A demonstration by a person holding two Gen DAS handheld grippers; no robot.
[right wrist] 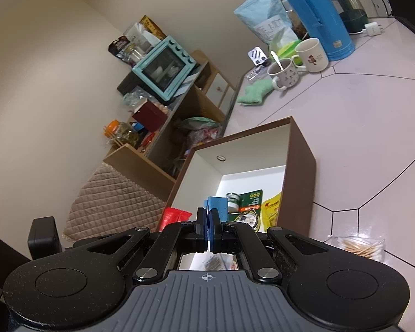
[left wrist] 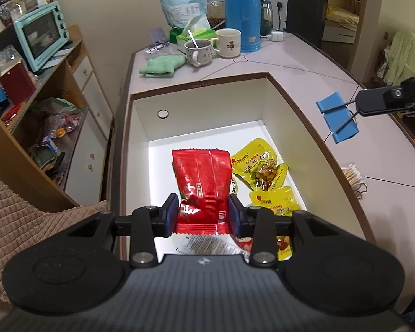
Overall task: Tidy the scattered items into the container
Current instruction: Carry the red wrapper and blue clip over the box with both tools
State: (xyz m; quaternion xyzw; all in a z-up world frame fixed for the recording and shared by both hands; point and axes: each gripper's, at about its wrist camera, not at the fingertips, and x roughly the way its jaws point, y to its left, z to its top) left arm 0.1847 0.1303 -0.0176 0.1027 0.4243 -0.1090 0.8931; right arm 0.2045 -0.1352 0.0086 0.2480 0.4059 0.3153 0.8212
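My left gripper (left wrist: 203, 210) is shut on a red snack packet (left wrist: 204, 182), its blue pads pressing both sides. It hangs over the open brown box (left wrist: 290, 94) with white inner walls. Yellow snack packets (left wrist: 262, 166) lie on the box floor. To the right, above the counter beside the box, my right gripper (left wrist: 358, 108) is shut on the wire handles of a blue binder clip (left wrist: 337, 119). In the right wrist view the binder clip (right wrist: 218, 206) sticks out past the closed right gripper (right wrist: 209, 221), with the box (right wrist: 301, 171), a green packet (right wrist: 249, 202) and the red packet (right wrist: 177, 215) beyond.
At the back of the tiled counter stand two mugs (left wrist: 199, 51), a blue thermos (left wrist: 242, 11), a green cloth (left wrist: 161, 65) and a pale blue bag. A bag of cotton swabs (left wrist: 352, 177) lies right of the box. A cluttered shelf with a teal oven (left wrist: 41, 36) is at the left.
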